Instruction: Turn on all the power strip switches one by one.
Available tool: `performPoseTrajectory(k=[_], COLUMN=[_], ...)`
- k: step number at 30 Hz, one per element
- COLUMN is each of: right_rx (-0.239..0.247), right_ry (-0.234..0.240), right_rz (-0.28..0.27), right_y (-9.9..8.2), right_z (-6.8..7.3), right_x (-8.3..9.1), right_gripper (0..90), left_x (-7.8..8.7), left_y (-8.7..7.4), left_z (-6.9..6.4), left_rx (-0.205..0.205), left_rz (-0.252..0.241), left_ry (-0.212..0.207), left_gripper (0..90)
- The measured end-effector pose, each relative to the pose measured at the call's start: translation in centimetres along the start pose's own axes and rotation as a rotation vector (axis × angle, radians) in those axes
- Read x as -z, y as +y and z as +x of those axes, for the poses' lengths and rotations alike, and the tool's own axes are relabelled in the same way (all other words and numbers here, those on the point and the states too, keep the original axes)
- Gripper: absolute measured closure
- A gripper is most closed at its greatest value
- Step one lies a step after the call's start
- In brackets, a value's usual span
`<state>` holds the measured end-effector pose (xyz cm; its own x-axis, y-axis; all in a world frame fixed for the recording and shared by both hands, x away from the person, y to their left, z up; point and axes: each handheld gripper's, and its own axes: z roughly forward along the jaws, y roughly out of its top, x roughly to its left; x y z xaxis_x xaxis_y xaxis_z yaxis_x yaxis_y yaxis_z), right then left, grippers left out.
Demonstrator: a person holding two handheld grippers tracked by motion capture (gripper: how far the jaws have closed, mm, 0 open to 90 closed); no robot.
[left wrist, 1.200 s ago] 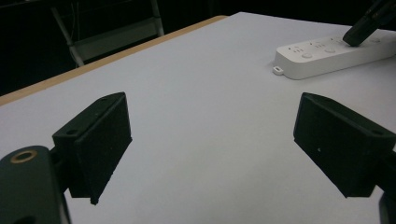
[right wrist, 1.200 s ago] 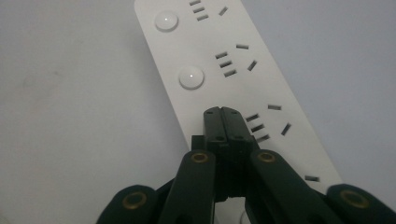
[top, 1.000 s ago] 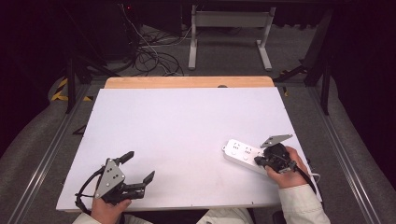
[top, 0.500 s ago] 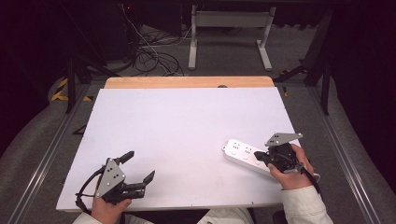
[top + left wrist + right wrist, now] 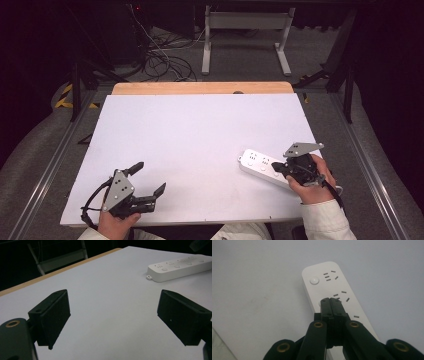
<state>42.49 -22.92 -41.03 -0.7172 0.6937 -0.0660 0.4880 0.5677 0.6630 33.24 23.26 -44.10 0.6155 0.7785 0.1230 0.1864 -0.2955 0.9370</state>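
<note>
Dark floor, tangled cables and a metal frame surround a white counter (image 5: pixel 200 145) with a wooden strip along its far edge. On the counter's near right part lies a white power strip (image 5: pixel 265 167), flat and slanted, its free end toward the middle of the counter. Compared with a second ago, the right gripper (image 5: pixel 278 169) sits a little farther right along the strip and the hand has turned slightly, while the strip itself has kept its place. In the right gripper view the jaws are pressed together with nothing between them, their joined tip (image 5: pixel 333 301) resting on or just above the strip's top beside the second group of sockets, where a round button seems partly hidden under it; I cannot tell whether it actually touches. The button (image 5: pixel 314 280) by the end socket is uncovered. That small shift reads, as I judge it, as the closed tip being lined up to press a switch on the strip, a press either under way or about to start. The left gripper (image 5: pixel 150 181) rests at the near left of the counter, well apart from the strip, its jaws spread wide and holding nothing. No boxes, trays or other containers stand on the counter.
</note>
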Motion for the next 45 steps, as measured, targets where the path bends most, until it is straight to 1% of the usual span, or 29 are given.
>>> performPoseTrajectory(k=[2,4,6,8,13,14,17,24,28,29,32,33,34,37,41,45], right_rx=[0.004,0.005,-0.006,-0.007,-0.033,-0.036,-0.047,-0.062,-0.067,-0.067,-0.071,-0.071,-0.075,-0.078,-0.084,-0.08], right_ry=[-0.013,-0.02,-0.033,-0.033,-0.043,-0.045,-0.048,-0.036,-0.038,-0.035,-0.037,-0.038,-0.035,-0.036,-0.037,-0.04], right_rz=[0.001,0.006,0.01,0.012,0.021,0.021,0.029,0.068,0.088,0.094,0.11,0.113,0.117,0.131,0.14,0.143], right_y=[-0.1,-0.2,-0.5,-0.7,-1.8,-2.0,-2.5,-3.2,-3.5,-3.5,-3.7,-3.8,-3.9,-4.0,-4.2,-4.1], right_z=[0.1,0.0,-0.3,-0.5,-1.0,-1.1,-1.3,-1.6,-1.8,-1.9,-2.0,-2.1,-2.1,-2.2,-2.2,-2.2], right_x=[0.1,0.3,0.8,1.0,1.5,1.5,1.6,1.1,0.7,0.6,0.4,0.4,0.3,0.2,-0.1,-0.2], right_gripper=[90.0,90.0,90.0,90.0,90.0,90.0,90.0,90.0,90.0,90.0,90.0,90.0,90.0,90.0,90.0,90.0], left_x=[0.0,0.0,0.0,0.0,0.0,0.0,0.0,0.0,0.0,0.1,0.1,0.0,0.1,0.0,0.0,0.0], left_y=[0.0,0.0,0.0,0.0,0.0,0.0,0.0,0.0,0.0,0.0,0.0,0.0,0.0,0.0,0.0,0.0], left_z=[0.0,0.0,0.0,0.0,0.1,0.0,0.0,0.0,0.0,0.1,0.1,0.0,0.1,0.1,0.0,0.0], left_rx=[-0.004,0.004,0.004,0.004,-0.002,0.004,-0.004,-0.001,0.003,-0.004,-0.004,0.002,-0.004,-0.004,0.0,0.003], left_rz=[0.001,-0.001,-0.002,-0.002,0.0,-0.001,0.0,0.001,-0.001,0.0,0.0,-0.001,0.0,0.0,-0.001,-0.001], left_ry=[0.0,-0.001,-0.002,-0.001,0.001,-0.001,0.001,-0.001,0.0,0.001,0.001,-0.001,0.001,0.001,0.0,0.0], left_gripper=[11.5,11.6,11.5,11.5,11.6,11.5,11.5,11.5,11.5,11.5,11.5,11.5,11.5,11.5,11.5,11.5])
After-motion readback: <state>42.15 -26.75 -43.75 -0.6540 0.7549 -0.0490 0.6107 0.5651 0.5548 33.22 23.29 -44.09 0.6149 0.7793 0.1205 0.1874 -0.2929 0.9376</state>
